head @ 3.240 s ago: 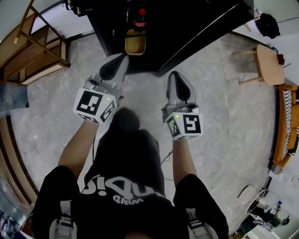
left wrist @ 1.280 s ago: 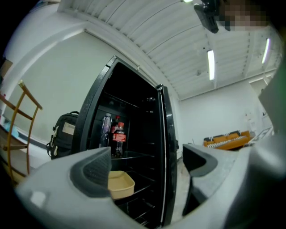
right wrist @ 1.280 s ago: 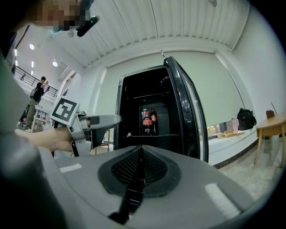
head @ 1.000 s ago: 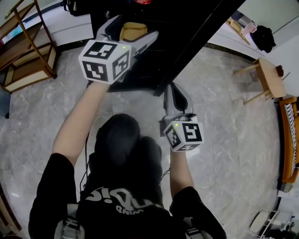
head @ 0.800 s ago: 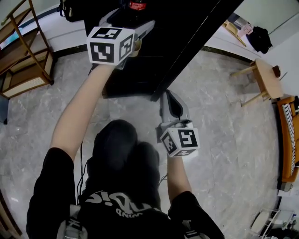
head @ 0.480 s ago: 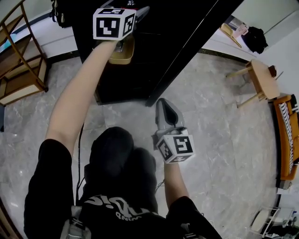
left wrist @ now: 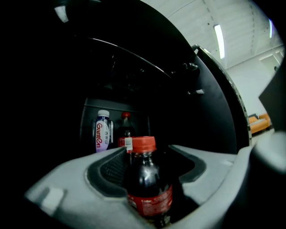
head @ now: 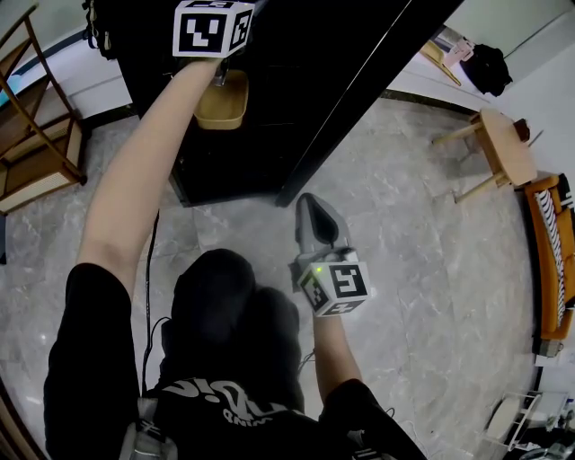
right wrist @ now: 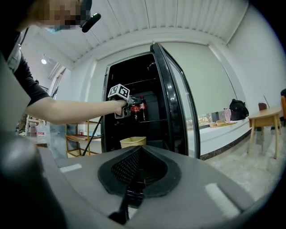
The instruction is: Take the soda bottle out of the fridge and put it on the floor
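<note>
The soda bottle, dark cola with a red cap and red label, stands upright inside the black fridge. My left gripper is stretched into the fridge with the bottle between its jaws, which are closing. The left pad lies against the bottle and a dark gap shows on the right side. In the head view only this gripper's marker cube shows, at the top edge. My right gripper hangs over the marble floor in front of the fridge, shut and empty. It sees the left gripper at the bottle.
A white-and-purple bottle and another cola bottle stand deeper on the shelf. A yellow bin sits low in the fridge. The open fridge door slants to the right. A wooden rack is left, a small wooden table right.
My left arm has stretched up and forward into the fridge, its cube rising to the top edge of the head view. The right gripper has drifted slightly left and lower.
</note>
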A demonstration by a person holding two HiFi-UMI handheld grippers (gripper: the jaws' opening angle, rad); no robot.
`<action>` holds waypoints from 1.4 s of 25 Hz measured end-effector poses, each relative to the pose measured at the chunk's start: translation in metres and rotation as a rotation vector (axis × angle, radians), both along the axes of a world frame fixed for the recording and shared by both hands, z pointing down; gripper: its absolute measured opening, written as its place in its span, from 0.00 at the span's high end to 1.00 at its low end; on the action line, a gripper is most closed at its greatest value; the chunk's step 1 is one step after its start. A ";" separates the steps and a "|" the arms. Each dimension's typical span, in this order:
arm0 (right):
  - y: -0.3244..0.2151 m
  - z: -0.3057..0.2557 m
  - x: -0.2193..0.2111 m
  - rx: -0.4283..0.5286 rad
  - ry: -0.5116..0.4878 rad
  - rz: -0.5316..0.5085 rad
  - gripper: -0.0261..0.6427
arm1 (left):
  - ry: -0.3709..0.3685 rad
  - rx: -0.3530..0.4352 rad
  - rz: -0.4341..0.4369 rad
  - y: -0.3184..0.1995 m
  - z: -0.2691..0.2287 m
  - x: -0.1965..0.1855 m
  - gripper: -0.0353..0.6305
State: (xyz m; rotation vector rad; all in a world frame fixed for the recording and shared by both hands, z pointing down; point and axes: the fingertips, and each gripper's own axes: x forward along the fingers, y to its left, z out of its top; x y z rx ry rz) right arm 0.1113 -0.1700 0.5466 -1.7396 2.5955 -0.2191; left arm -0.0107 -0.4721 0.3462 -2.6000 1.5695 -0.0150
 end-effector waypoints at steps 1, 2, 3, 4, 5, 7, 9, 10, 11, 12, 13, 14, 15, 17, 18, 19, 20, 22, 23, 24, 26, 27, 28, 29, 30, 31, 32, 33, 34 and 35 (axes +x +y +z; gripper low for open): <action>0.000 0.001 0.000 -0.001 0.000 0.001 0.97 | 0.000 0.000 -0.001 -0.001 0.001 -0.001 0.54; 0.000 0.002 0.000 -0.002 0.000 0.002 0.97 | 0.001 0.001 -0.002 -0.001 0.001 -0.002 0.57; 0.000 0.002 0.000 -0.003 0.001 0.002 0.97 | 0.002 0.001 0.000 -0.002 0.001 -0.003 0.57; 0.000 0.003 -0.001 -0.005 0.002 0.003 0.97 | 0.002 0.000 0.003 -0.002 0.001 -0.004 0.57; 0.000 0.004 -0.001 -0.007 0.003 0.003 0.97 | 0.002 -0.002 0.008 -0.002 0.001 -0.004 0.57; 0.001 0.004 -0.001 -0.009 0.006 0.004 0.97 | -0.002 -0.007 0.018 -0.001 0.000 -0.004 0.58; 0.002 0.003 -0.001 -0.008 0.008 0.005 0.97 | -0.007 -0.009 0.025 0.001 -0.001 -0.003 0.59; 0.002 0.003 -0.001 -0.006 0.009 0.007 0.97 | -0.009 -0.007 0.026 0.002 -0.001 -0.003 0.60; 0.002 0.002 0.000 -0.004 0.012 0.009 0.97 | -0.008 -0.004 0.027 0.004 -0.001 -0.003 0.60; 0.002 0.002 0.000 -0.002 0.014 0.012 0.97 | -0.006 -0.001 0.029 0.006 -0.001 -0.004 0.61; 0.002 0.002 0.001 -0.001 0.015 0.014 0.97 | -0.005 0.003 0.033 0.008 -0.002 -0.004 0.61; 0.003 0.002 0.001 -0.001 0.015 0.016 0.97 | -0.004 0.008 0.038 0.011 -0.003 -0.004 0.62; 0.004 0.002 0.002 -0.001 0.016 0.019 0.97 | -0.005 0.013 0.044 0.015 -0.004 -0.004 0.63; 0.005 0.002 0.002 0.000 0.019 0.026 0.97 | -0.009 0.028 0.062 0.026 -0.006 -0.003 0.64; 0.006 0.003 0.002 0.001 0.021 0.029 0.97 | -0.010 0.036 0.076 0.033 -0.007 -0.002 0.65; 0.007 0.004 0.002 0.003 0.023 0.032 0.97 | -0.008 0.046 0.094 0.041 -0.008 -0.001 0.66; 0.009 0.004 0.001 0.005 0.025 0.034 0.97 | -0.003 0.057 0.115 0.050 -0.010 0.000 0.67; 0.014 0.005 0.002 0.006 0.027 0.040 0.97 | 0.008 0.075 0.163 0.073 -0.015 0.005 0.70; 0.016 0.005 0.005 0.007 0.026 0.045 0.97 | 0.014 0.082 0.188 0.086 -0.019 0.009 0.71; 0.018 0.005 0.007 0.008 0.024 0.051 0.97 | 0.021 0.089 0.212 0.098 -0.023 0.013 0.72; 0.025 0.006 0.012 0.009 0.019 0.063 0.97 | 0.036 0.105 0.262 0.124 -0.031 0.021 0.72; 0.028 0.006 0.014 0.010 0.016 0.070 0.97 | 0.044 0.114 0.289 0.138 -0.035 0.025 0.72; 0.032 0.007 0.016 0.010 0.013 0.076 0.97 | 0.055 0.124 0.318 0.152 -0.040 0.029 0.72; 0.035 0.007 0.018 0.010 0.010 0.083 0.97 | 0.066 0.132 0.349 0.165 -0.045 0.033 0.72; 0.039 0.008 0.020 0.009 0.006 0.090 0.97 | 0.077 0.137 0.381 0.178 -0.049 0.038 0.72; 0.043 0.009 0.021 0.009 0.004 0.096 0.97 | 0.087 0.140 0.411 0.190 -0.052 0.042 0.72; 0.046 0.010 0.023 0.009 0.001 0.102 0.97 | 0.095 0.138 0.438 0.201 -0.053 0.046 0.72; 0.050 0.011 0.025 0.009 0.000 0.108 0.97 | 0.100 0.133 0.461 0.210 -0.052 0.049 0.72; 0.053 0.012 0.027 0.009 -0.001 0.113 0.97 | 0.103 0.126 0.479 0.217 -0.049 0.053 0.72; 0.056 0.013 0.029 0.008 -0.001 0.119 0.97 | 0.103 0.116 0.493 0.223 -0.043 0.056 0.72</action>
